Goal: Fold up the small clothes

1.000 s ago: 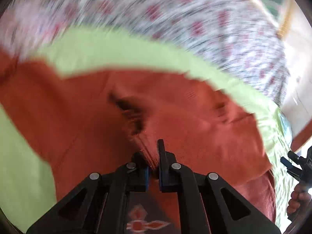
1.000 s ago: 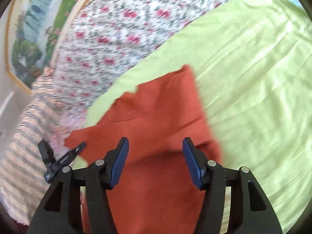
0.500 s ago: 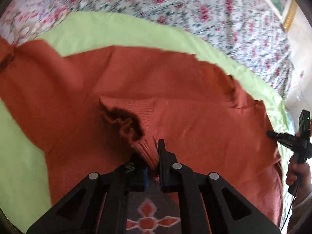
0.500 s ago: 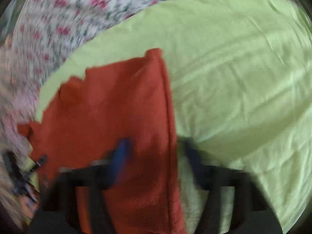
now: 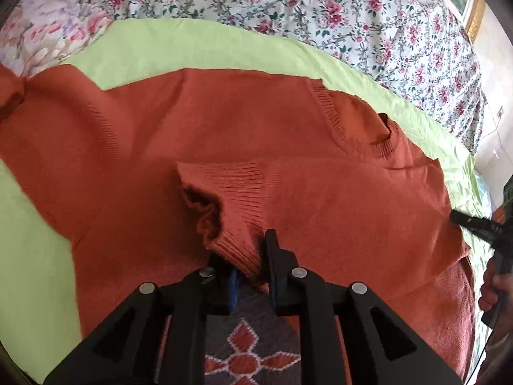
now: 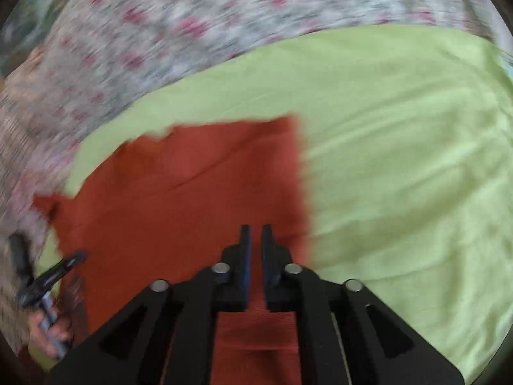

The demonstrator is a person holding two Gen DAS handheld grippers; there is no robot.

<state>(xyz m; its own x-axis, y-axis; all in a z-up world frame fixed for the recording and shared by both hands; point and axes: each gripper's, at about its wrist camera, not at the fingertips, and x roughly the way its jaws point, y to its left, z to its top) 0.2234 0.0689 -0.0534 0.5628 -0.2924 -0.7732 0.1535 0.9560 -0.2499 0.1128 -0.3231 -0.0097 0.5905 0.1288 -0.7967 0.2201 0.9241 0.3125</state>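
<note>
Lying spread over the middle of the left wrist frame: a rust-orange knitted sweater (image 5: 288,199), on a light green sheet (image 5: 198,45). Showing above the sheet, along the top of the frame, a floral bedcover (image 5: 352,9). Folded across the body of the sweater, one sleeve, with its ribbed cuff (image 5: 231,218) ending at the lower middle of the frame. Pinching this cuff: the left gripper (image 5: 253,253), its jaws nearly closed, with only the thickness of the knit between them. Showing below the fingers, at the bottom middle, a grey patterned patch with orange diamonds (image 5: 250,346). Curving at the upper right of the sweater, the ribbed neckline (image 5: 346,128).

Appearing at the right edge of the same frame, the right gripper (image 5: 471,224), held in a hand (image 5: 490,288).

Blurring in the right wrist frame. Lying in the middle and lower left there, the sweater (image 6: 192,199), with its straight edge running down the middle, and the green sheet (image 6: 400,160) filling the right half. Standing with jaws almost together, only a narrow slit between them, the right gripper (image 6: 255,234), over the orange fabric near that edge; not possible to tell whether any fabric is caught inside. Showing at the lower left edge, the left gripper (image 6: 54,272).
</note>
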